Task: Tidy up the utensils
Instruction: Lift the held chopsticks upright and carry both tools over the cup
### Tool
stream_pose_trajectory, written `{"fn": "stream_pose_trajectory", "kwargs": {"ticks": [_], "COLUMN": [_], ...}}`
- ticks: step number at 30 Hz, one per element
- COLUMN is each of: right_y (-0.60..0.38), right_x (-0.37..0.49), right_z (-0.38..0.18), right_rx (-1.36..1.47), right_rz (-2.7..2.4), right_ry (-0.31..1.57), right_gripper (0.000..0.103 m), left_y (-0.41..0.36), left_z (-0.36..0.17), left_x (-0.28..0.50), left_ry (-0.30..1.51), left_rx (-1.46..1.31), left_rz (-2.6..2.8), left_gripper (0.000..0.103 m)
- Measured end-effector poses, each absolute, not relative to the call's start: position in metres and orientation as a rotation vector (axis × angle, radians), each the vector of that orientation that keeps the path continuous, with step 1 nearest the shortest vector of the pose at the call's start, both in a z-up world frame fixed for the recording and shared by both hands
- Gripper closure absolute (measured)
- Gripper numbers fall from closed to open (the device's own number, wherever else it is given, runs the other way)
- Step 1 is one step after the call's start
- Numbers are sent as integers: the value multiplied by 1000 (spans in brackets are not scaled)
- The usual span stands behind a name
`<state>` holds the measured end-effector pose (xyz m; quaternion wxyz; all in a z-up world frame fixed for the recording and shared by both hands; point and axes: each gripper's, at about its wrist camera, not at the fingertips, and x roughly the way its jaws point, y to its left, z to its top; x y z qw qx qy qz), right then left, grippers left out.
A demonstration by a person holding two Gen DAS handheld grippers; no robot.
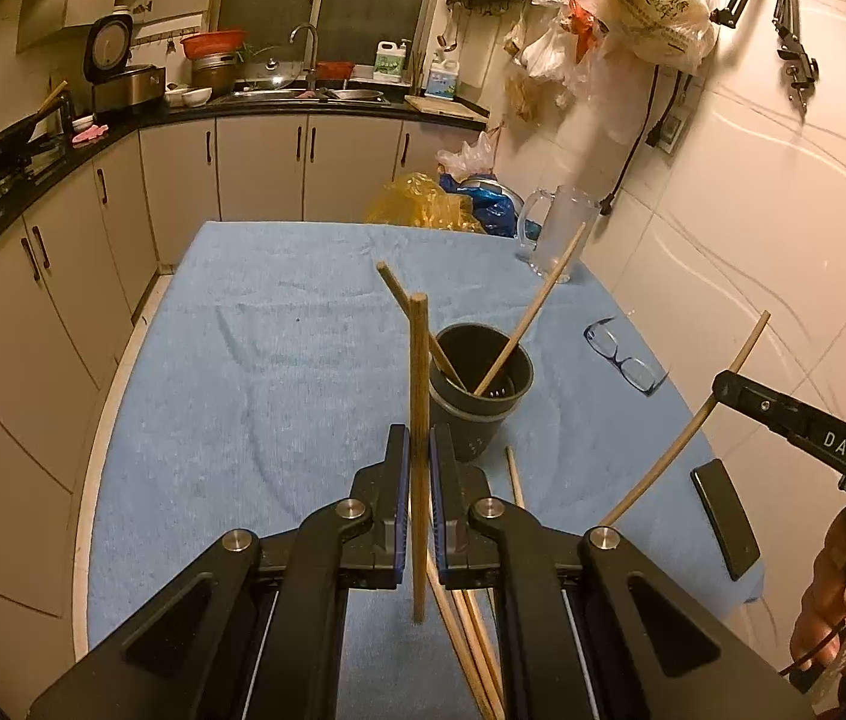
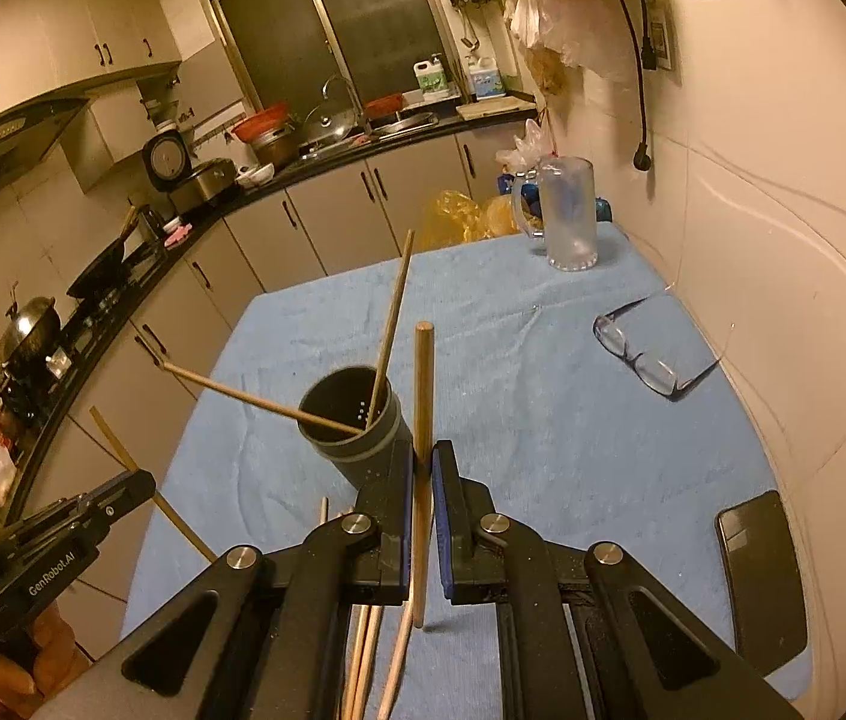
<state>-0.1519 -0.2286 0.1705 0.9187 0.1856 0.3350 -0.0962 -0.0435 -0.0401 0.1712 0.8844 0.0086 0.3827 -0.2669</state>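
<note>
A dark round holder stands on the blue cloth with two wooden chopsticks leaning in it. My left gripper is shut on an upright wooden chopstick, just in front of and left of the holder. My right gripper is shut on another upright chopstick, right of the holder. In the left wrist view the right gripper shows at the right edge with its chopstick. Several loose chopsticks lie on the cloth under the grippers.
A blue cloth covers the table. Glasses, a dark phone and a glass mug sit along its right side, by the wall. Kitchen cabinets and counter run left and behind.
</note>
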Motion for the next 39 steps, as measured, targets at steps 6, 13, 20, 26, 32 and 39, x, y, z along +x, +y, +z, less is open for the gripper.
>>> {"fn": "stream_pose_trajectory", "kwargs": {"ticks": [6, 13, 20, 26, 32, 39], "right_y": [-240, -255, -264, -267, -271, -275], "right_x": [-152, -150, -141, -128, -106, -75], "right_z": [181, 198, 216, 235, 251, 256], "right_rx": [420, 478, 492, 495, 505, 501], "right_rz": [-194, -187, -172, -154, -141, -150], "right_ry": [667, 635, 605, 575, 544, 535], "right_gripper": [96, 96, 96, 96, 96, 96], "left_y": [-43, -49, -53, -57, -67, -87], "left_z": [180, 200, 225, 256, 278, 275], "left_x": [-39, -32, -23, -13, 1, 21], "left_ry": [789, 767, 736, 691, 649, 646], "left_rx": [5, -12, -34, -62, -73, -62], "left_rz": [-562, -577, -589, -603, -609, -587], "left_gripper": [97, 97, 97, 97, 97, 97]}}
